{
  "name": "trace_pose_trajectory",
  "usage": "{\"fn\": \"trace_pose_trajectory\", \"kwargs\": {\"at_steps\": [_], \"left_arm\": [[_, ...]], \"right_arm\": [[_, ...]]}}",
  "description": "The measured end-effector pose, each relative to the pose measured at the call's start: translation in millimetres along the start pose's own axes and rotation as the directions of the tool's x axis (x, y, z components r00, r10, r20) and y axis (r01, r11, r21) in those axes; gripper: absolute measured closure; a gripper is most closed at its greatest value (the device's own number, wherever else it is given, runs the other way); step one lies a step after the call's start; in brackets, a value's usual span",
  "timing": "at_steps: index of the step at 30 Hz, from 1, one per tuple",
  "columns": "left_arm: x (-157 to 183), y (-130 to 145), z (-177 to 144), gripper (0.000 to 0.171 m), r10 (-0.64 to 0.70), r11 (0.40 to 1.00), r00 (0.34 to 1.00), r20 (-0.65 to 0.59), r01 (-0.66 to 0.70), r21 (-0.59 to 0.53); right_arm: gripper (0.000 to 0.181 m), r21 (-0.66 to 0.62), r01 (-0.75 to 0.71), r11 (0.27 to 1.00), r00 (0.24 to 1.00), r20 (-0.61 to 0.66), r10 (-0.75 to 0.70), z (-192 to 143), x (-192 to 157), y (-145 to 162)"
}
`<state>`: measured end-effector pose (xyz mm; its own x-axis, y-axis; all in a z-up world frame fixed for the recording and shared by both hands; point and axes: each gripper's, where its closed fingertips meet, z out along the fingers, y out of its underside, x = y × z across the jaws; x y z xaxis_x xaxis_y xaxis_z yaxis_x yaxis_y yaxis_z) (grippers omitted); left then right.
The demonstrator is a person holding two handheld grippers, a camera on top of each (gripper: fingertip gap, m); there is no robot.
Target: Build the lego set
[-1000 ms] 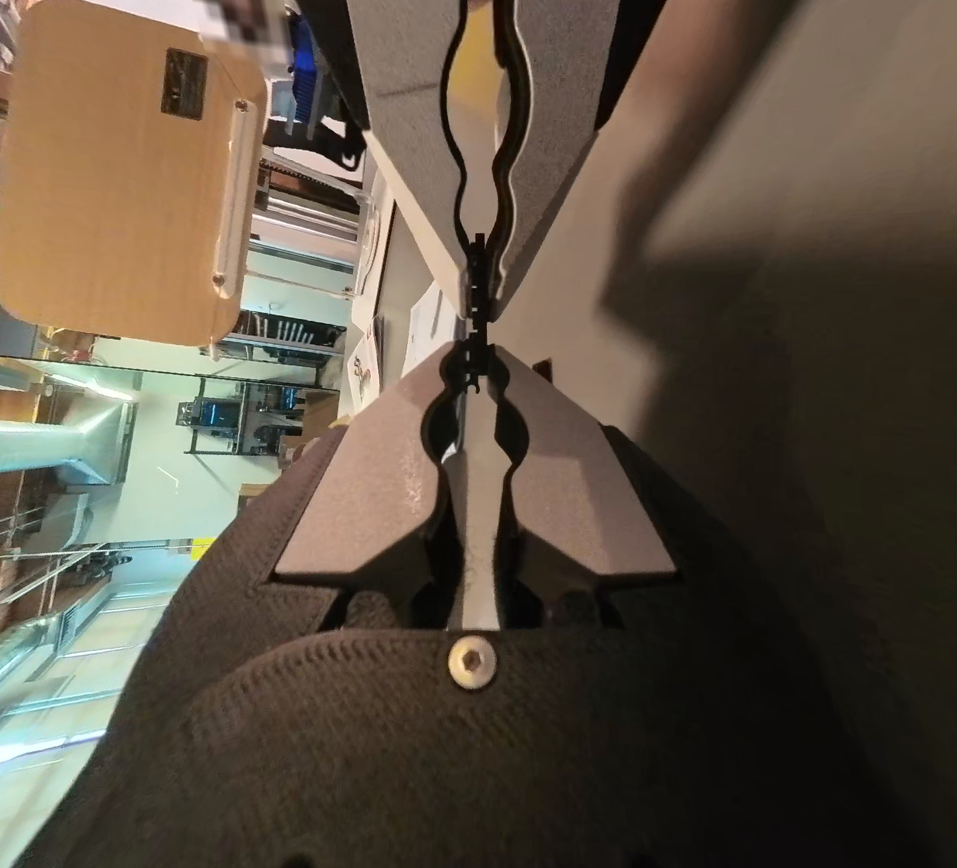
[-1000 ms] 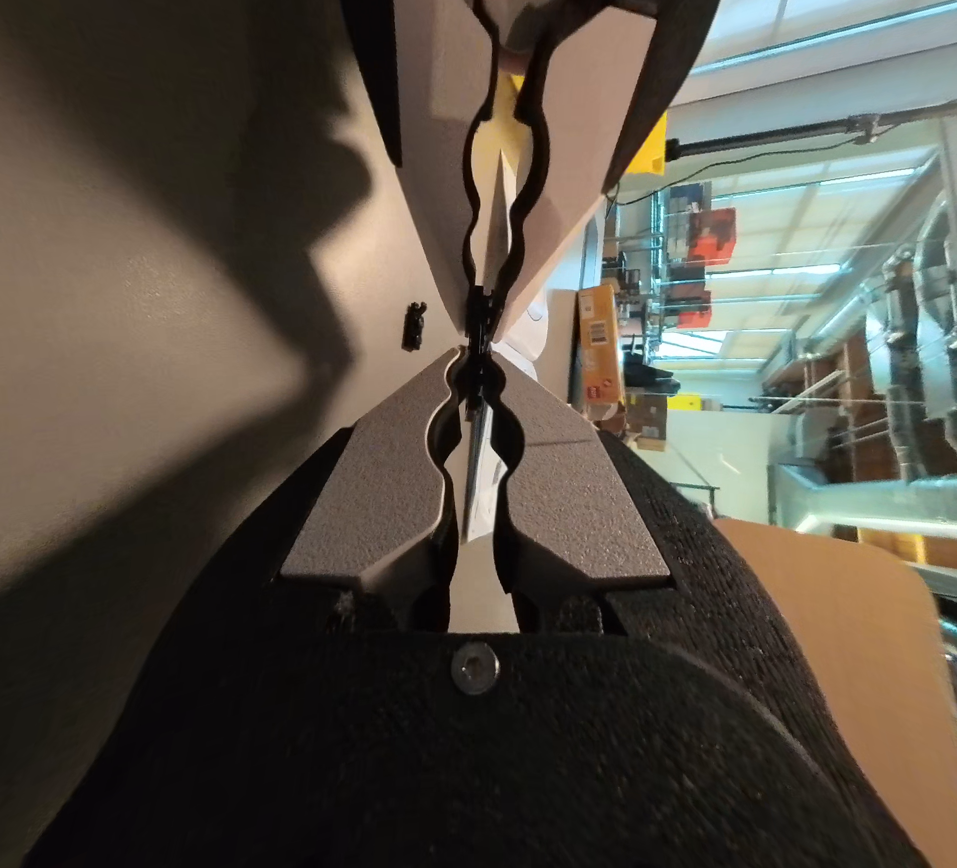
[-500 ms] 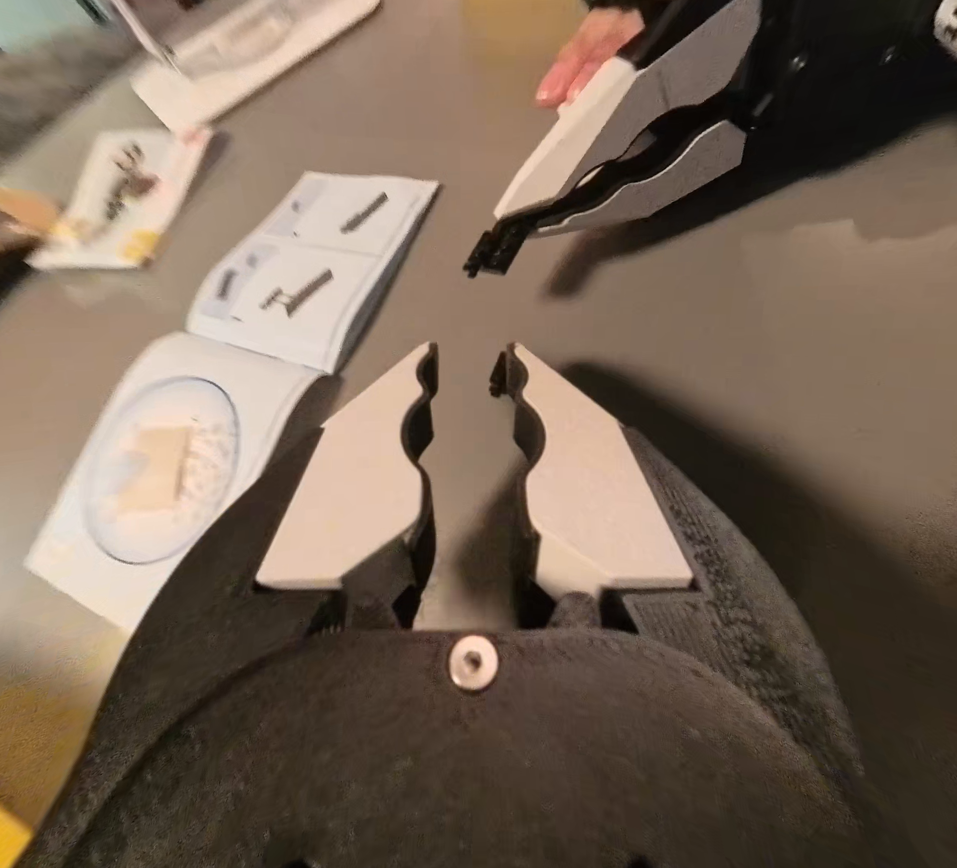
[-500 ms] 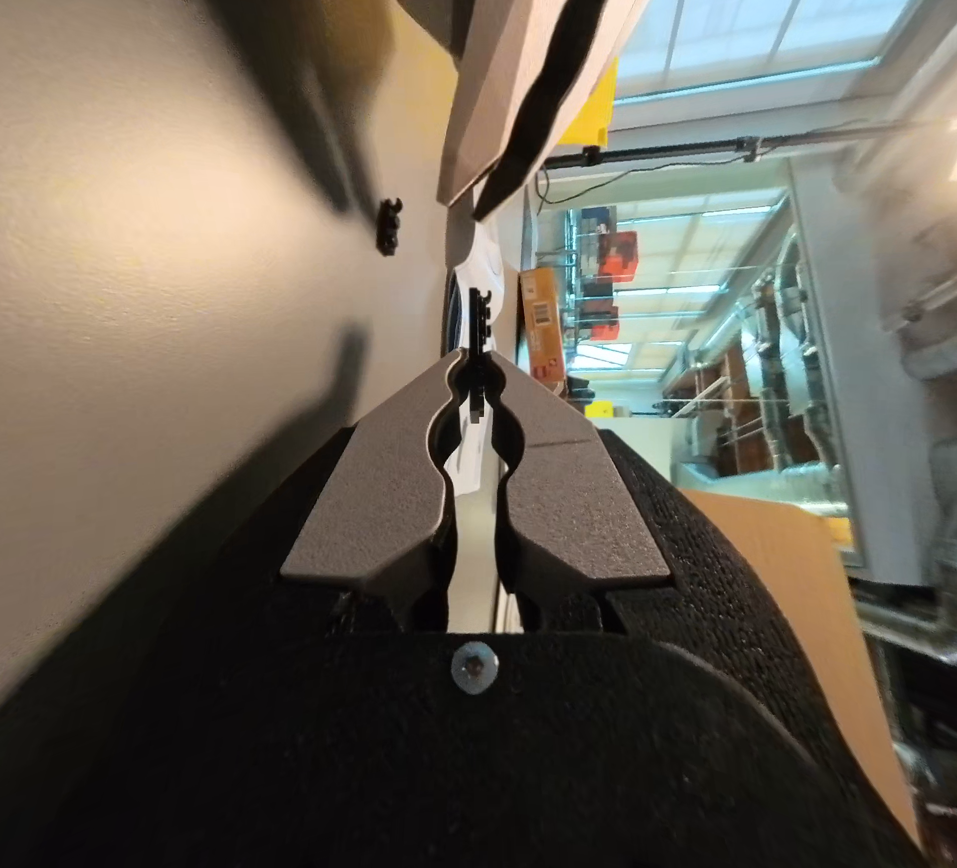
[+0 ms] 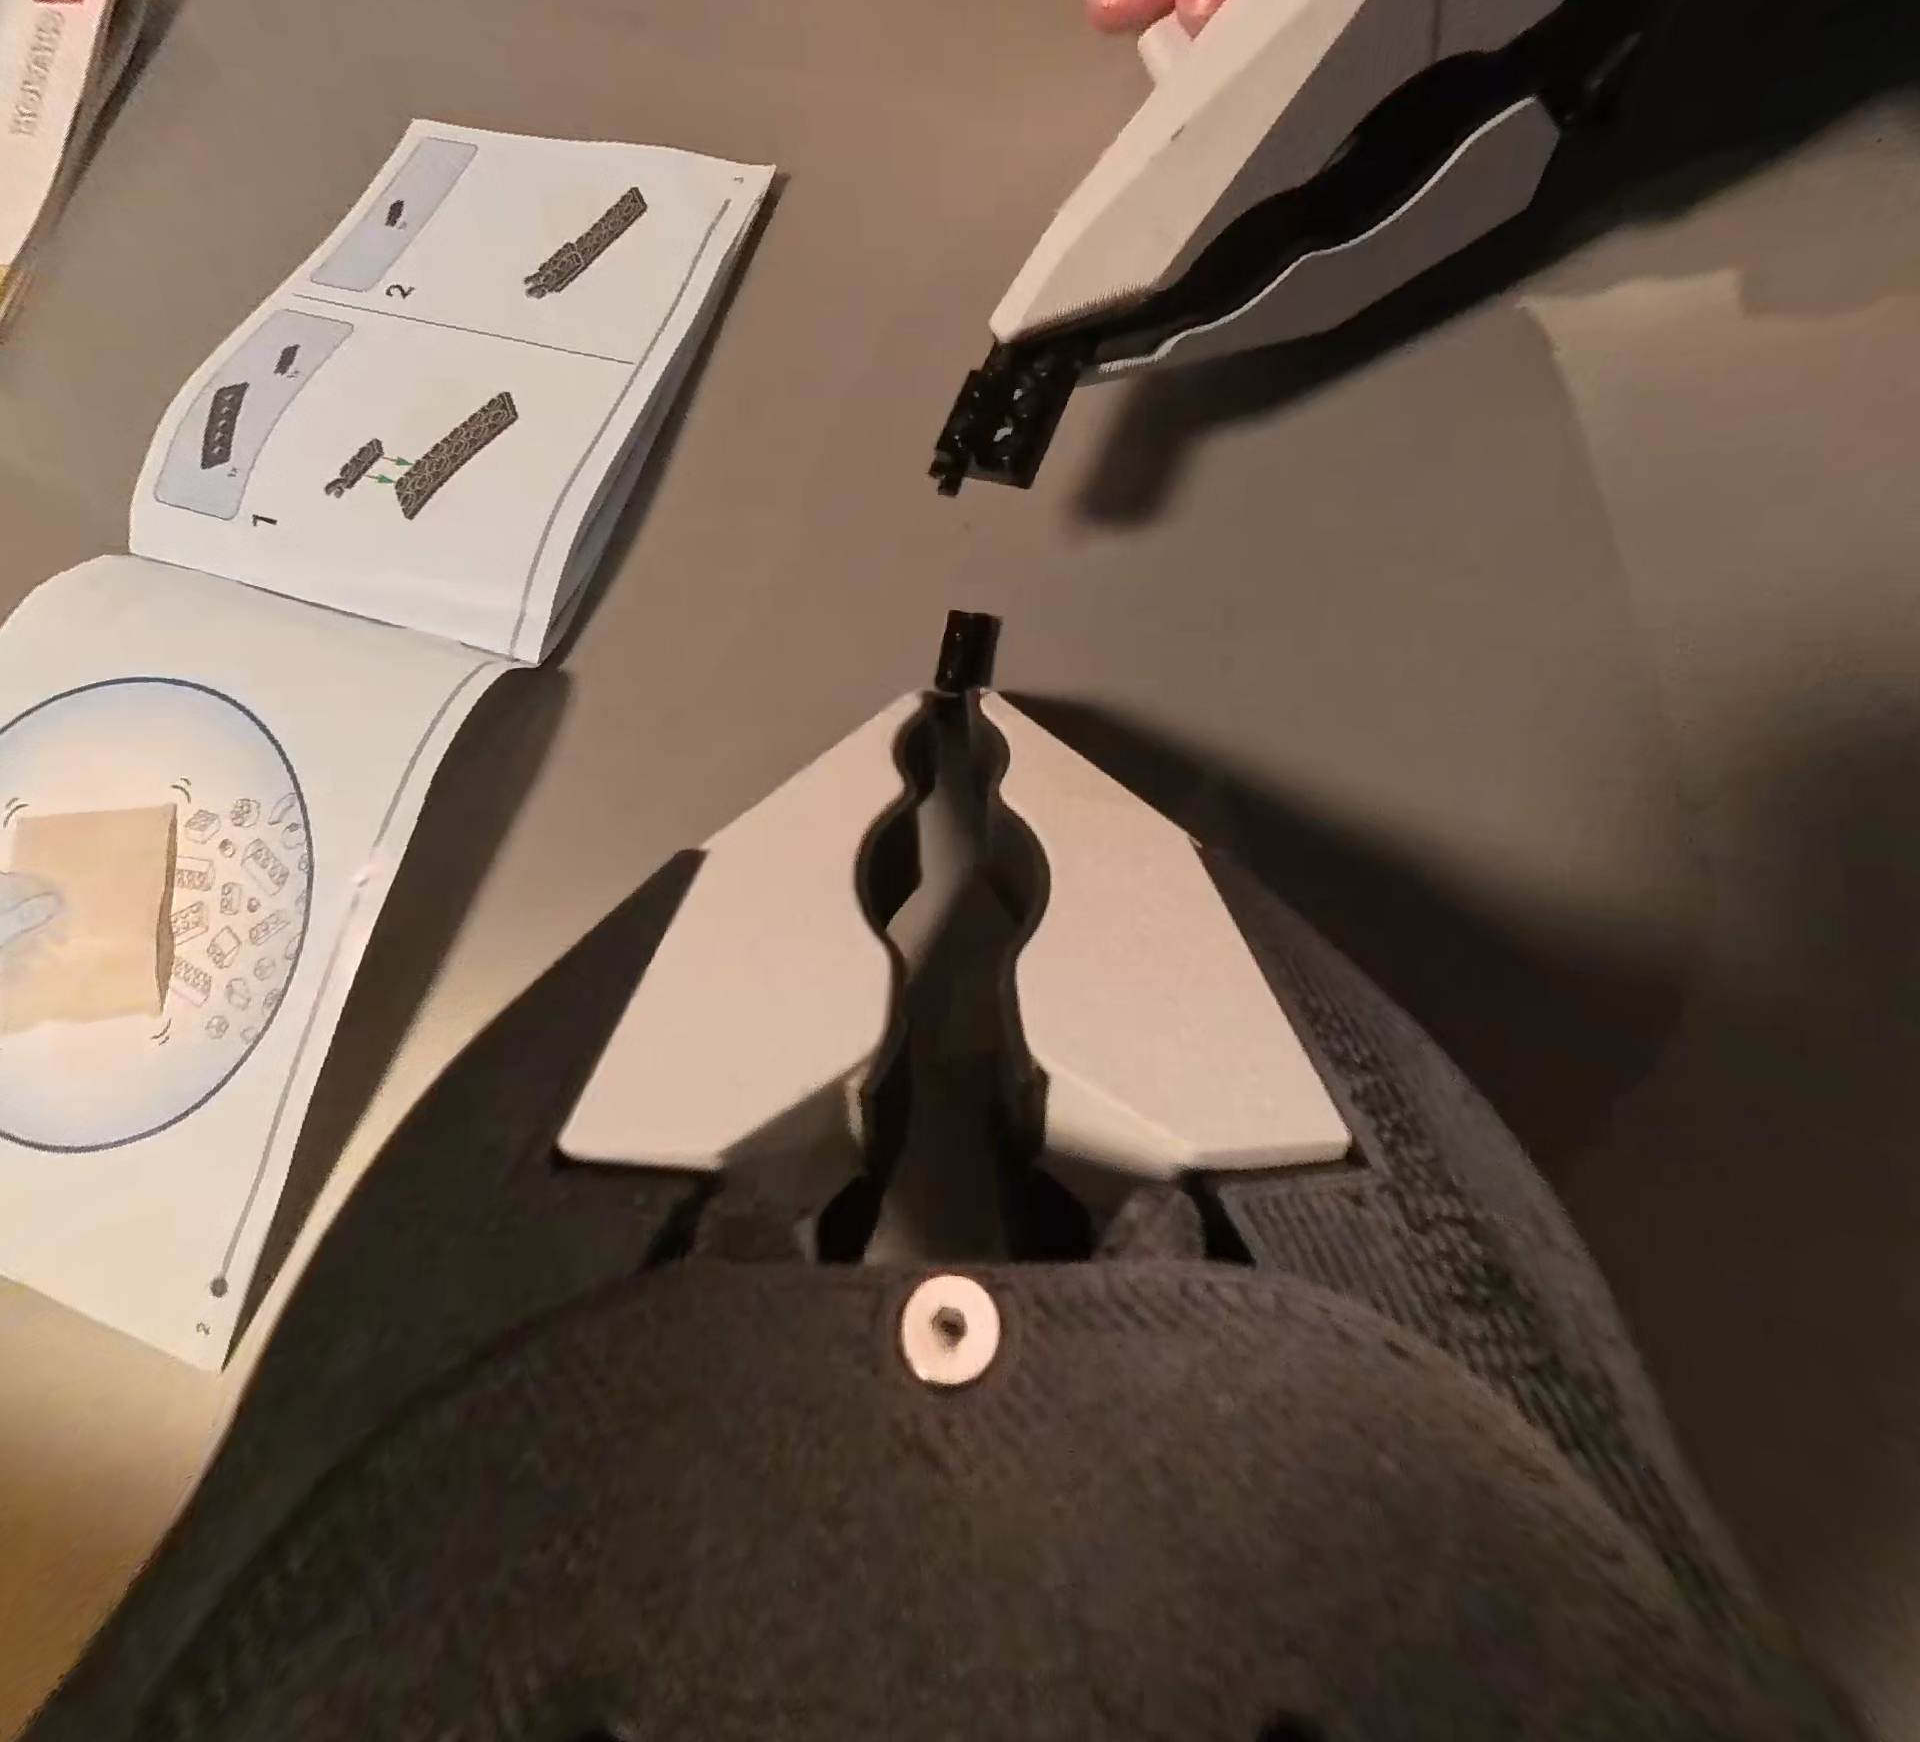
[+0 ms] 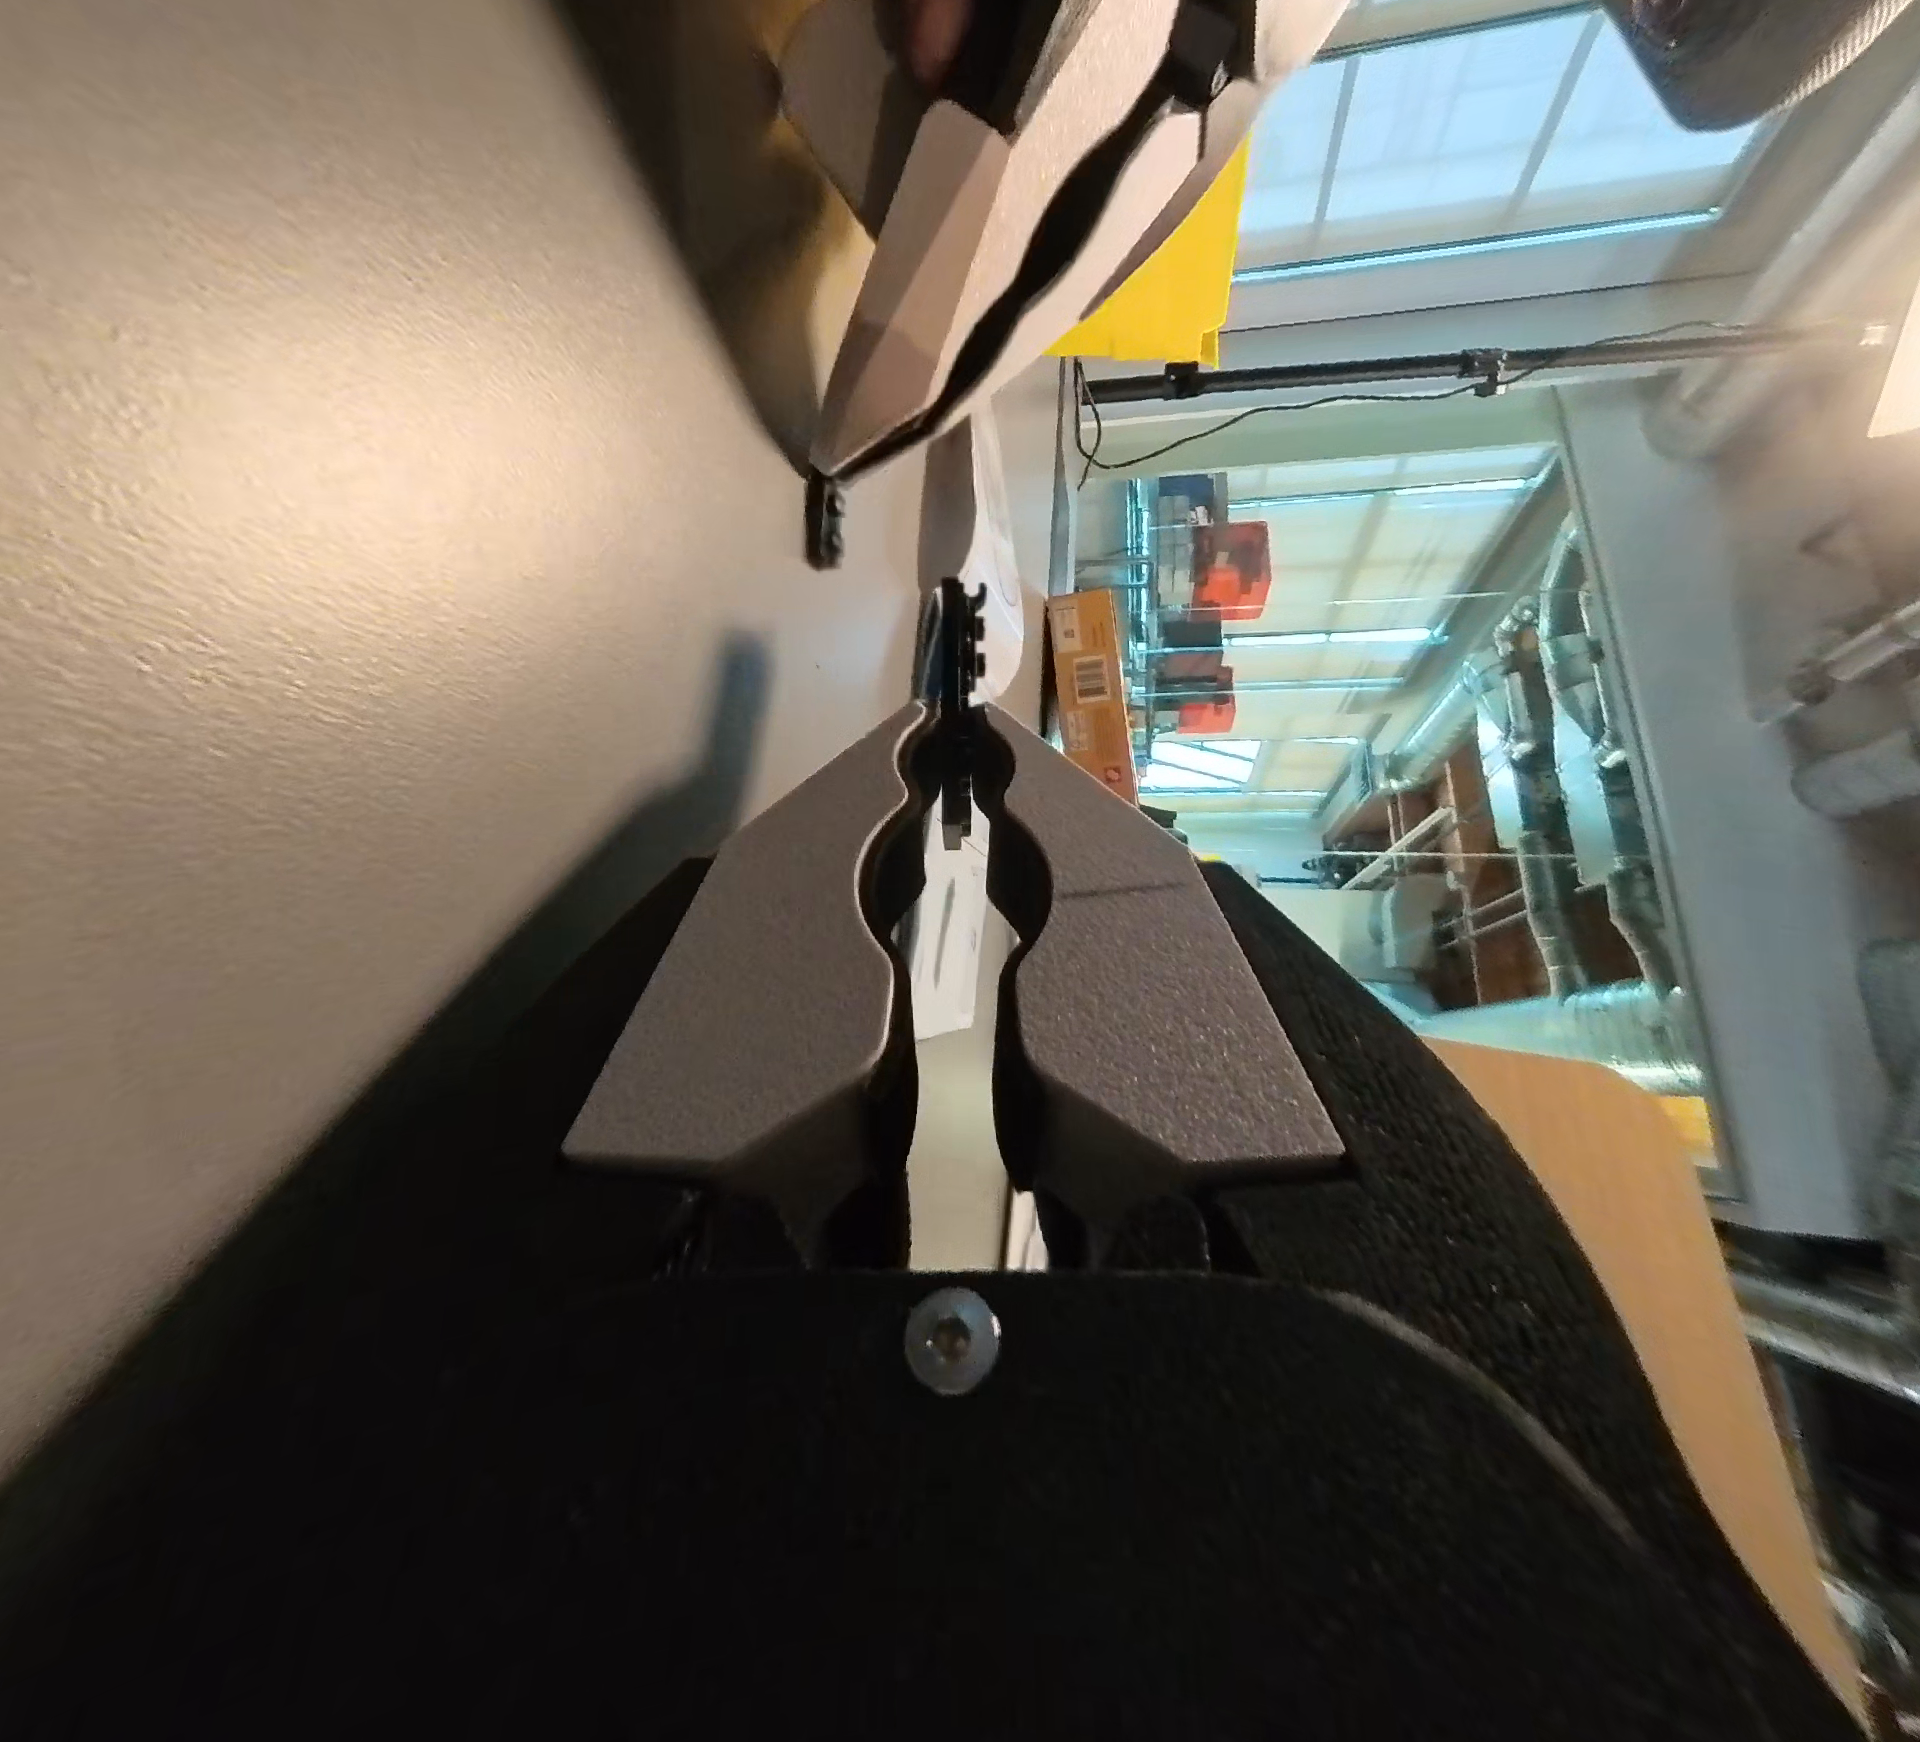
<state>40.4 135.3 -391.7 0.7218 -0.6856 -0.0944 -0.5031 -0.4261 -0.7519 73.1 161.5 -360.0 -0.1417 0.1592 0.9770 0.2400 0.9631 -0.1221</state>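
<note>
Your left gripper [image 5: 961,695] pinches a small black piece [image 5: 966,648] at its tips; your right gripper [image 6: 951,724] clamps the black plate [image 6: 961,643] edge-on. Both sit above the table [image 5: 1351,601], near each other, presumably lined up for joining like the booklet [image 5: 468,362] shows.

bare grey table [image 5: 1558,653] right of the fingers, open instruction booklet [image 5: 447,404] crowding the left

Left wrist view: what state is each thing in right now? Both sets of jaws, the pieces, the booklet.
left gripper: jaws shut on the small black piece.
right gripper: jaws shut on the black plate.
small black piece: pinched at the jaw tips, sticking out forward.
black plate: held by one end, apart from the small black piece, not joined.
instruction booklet: open, lying on the table.
</note>
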Motion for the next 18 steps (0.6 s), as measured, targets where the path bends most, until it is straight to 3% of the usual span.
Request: {"fn": "trace_pose_trajectory", "kwargs": {"at_steps": [6, 9, 13, 18], "left_arm": [[-1, -2, -4, 0.169, 0.067, 0.998, 0.998, 0.019, -0.067, 0.010], [-1, -18, -16, 0.169, 0.121, 0.988, 0.992, 0.042, -0.125, 0.089], [15, -38, -33, 0.169, 0.139, 0.971, 0.990, -0.037, -0.129, 0.201], [26, -30, -26, 0.169, 0.169, 0.976, 0.982, -0.085, -0.155, 0.155]], "right_arm": [[0.179, 0.009, -0.006, 1.000, 1.000, 0.024, 0.006, -1, -3, -2], [0.179, 0.016, -0.007, 1.000, 0.999, 0.051, 0.006, -1, -6, -5], [0.179, 0.036, -0.029, 0.999, 0.995, 0.091, 0.026, -1, -11, -12], [0.179, 0.053, -0.006, 0.999, 0.994, 0.105, 0.000, -1, -14, -21]]}}
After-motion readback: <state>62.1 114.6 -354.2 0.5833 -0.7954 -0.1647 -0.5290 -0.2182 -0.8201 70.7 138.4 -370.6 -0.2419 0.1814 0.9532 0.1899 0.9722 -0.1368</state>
